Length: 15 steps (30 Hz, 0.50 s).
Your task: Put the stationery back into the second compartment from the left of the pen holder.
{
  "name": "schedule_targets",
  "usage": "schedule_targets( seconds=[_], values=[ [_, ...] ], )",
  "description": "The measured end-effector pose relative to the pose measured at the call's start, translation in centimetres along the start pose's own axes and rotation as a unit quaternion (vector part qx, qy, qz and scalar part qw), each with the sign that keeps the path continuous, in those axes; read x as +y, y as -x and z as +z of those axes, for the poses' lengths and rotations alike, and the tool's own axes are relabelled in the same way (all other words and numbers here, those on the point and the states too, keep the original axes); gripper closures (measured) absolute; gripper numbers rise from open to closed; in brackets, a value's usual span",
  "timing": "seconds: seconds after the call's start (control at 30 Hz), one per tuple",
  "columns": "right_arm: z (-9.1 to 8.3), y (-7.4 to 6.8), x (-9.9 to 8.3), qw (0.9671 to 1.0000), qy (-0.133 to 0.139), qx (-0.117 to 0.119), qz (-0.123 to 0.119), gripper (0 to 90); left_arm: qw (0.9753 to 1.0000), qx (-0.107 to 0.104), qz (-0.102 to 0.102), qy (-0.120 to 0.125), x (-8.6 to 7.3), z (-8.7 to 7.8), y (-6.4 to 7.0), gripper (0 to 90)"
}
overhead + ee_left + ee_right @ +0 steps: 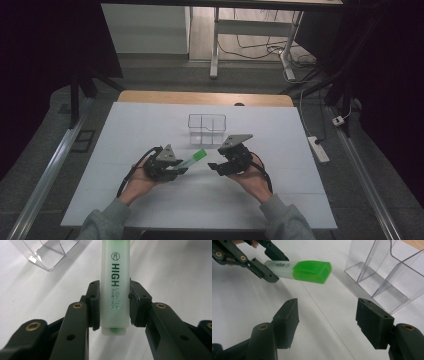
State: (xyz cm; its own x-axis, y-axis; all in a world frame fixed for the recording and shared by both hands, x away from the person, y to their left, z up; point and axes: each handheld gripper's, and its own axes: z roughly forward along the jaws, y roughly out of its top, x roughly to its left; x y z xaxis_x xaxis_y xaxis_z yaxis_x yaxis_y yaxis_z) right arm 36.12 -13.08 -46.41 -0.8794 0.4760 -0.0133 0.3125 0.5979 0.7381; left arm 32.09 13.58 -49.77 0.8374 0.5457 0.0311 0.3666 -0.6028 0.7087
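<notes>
- Dim workroom, cables trailing on the floor beyond a white table [150, 120]: in the high view, the left gripper [176, 169] grips a green highlighter [194, 158] just above the tabletop, slightly toward the near edge from the middle, its cap aimed at the clear organizer [207, 128] standing toward the far edge; the right gripper [214, 167] waits beside it with nothing in it

- Left gripper view: the jaws are closed on the highlighter's [115, 285] pale barrel near its butt end, printed lettering facing up; a corner of the organizer [50, 255] sits top left, cut off by the frame, and the cap end runs out of view

- Right gripper view: the right gripper [327, 320] gapes wide, short of the green cap [312, 271]; the left gripper [268, 266] shows far left, the organizer's dividers [384, 277] at right

- Risk: held so near its tail, the pen could pivot or slip if the cap is tugged off-axis, and a wide swing could knock the light organizer

- Unclear: whether the cap is fully seated, and how many compartments the organizer has
</notes>
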Motion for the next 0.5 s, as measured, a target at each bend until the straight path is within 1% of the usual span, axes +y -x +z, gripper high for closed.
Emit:
schedule_targets(
  seconds=[0.1,0.13,0.2,0.5],
  values=[
    [-0.02,-0.01,0.04,1.0000,0.004,0.001,0.003,34.5,1.0000,0.002,0.002,0.008,0.11,0.04,0.24,64.7],
    [-0.01,-0.02,0.05,1.0000,0.007,0.004,0.005,34.4,0.9999,0.002,0.006,0.008,0.16,0.02,0.29,64.7],
    [0.03,-0.03,0.06,0.9999,0.010,0.007,0.008,33.9,0.9999,0.002,0.004,0.014,0.19,0.09,0.45,64.7],
    [0.33,-0.19,0.10,0.9995,0.014,0.017,0.023,32.7,0.9997,0.006,0.013,0.022,0.35,0.33,0.94,64.6]
  ],
)
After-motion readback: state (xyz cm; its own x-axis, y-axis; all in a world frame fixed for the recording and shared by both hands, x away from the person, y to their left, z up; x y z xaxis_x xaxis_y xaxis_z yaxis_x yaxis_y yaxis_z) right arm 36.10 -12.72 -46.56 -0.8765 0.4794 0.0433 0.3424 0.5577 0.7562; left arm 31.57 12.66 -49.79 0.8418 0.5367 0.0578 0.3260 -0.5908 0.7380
